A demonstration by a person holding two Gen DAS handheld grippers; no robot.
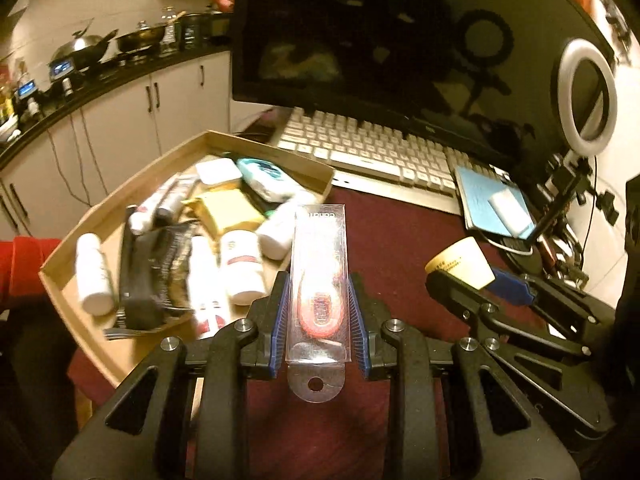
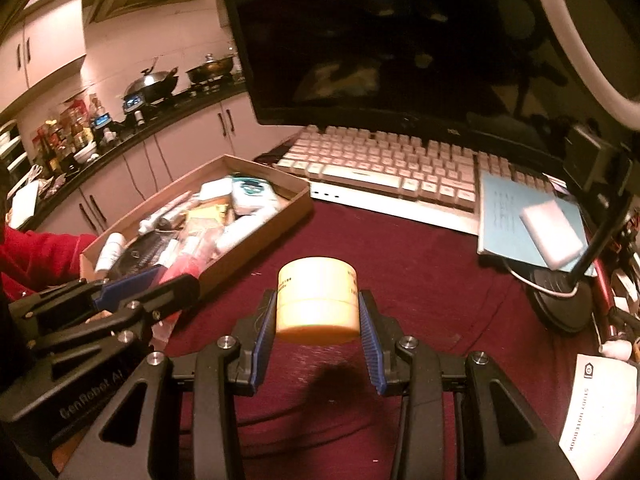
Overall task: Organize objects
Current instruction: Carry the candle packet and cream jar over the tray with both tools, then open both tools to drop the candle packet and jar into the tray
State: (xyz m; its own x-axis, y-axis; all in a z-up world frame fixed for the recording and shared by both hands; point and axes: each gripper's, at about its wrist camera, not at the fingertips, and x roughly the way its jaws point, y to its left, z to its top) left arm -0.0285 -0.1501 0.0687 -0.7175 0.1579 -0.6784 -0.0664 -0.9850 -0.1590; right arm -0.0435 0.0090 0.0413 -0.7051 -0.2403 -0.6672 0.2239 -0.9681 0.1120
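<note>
Both hand-held grippers loaded, box waiting at ten o'clock

Left hand-held gripper [image 1: 318,312] clamps a clear packet [image 1: 319,280]; right hand-held gripper [image 2: 318,312] grips a yellow jar [image 2: 317,300] above the counter [image 2: 420,280]. The slick packet may slide free before reaching the crowded cardboard box [image 1: 276,152].

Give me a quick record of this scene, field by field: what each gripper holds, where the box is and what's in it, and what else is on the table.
left gripper: shut on clear blister pack with a red item inside
right gripper: shut on yellow jar, held above the cloth
cardboard box: left of the keyboard, crowded with bottles, tubes and packets
table cover: dark red cloth
behind: white keyboard, dark monitor
right side: blue notebook, ring light
</note>
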